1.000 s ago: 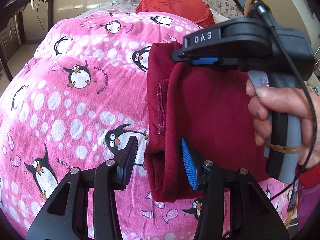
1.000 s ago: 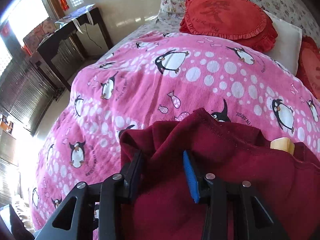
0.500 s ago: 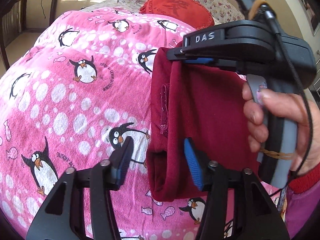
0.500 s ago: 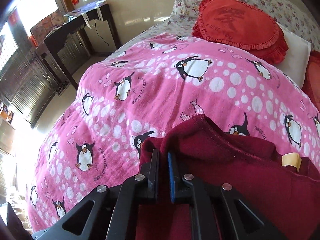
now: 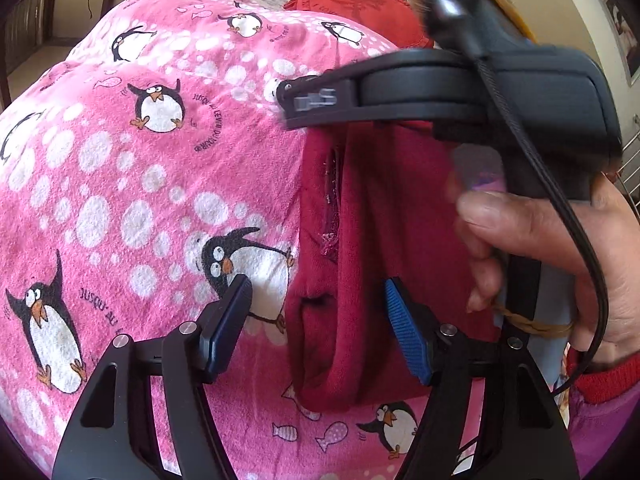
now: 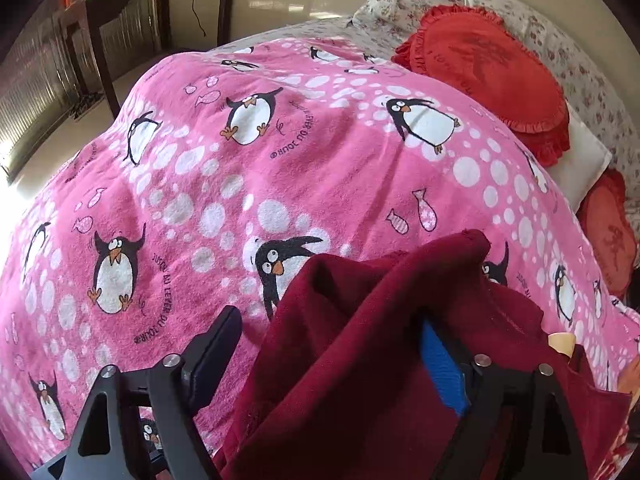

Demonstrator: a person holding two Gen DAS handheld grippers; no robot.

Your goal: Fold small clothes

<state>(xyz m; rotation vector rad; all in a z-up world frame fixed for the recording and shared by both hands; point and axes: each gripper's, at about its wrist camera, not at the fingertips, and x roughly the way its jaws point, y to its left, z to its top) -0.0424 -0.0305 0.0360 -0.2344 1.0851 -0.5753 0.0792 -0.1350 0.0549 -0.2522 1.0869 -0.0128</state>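
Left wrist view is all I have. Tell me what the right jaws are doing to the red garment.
Observer: The right gripper jaws are opening, with a raised fold of the garment loose between them.
Operator: Report anything on the cloth beside it.
Observer: A small pale yellow thing sits at the garment's right edge; I cannot tell what it is.
Operator: Name what lies past the blanket there.
Observer: A white pillow and a second red cushion.
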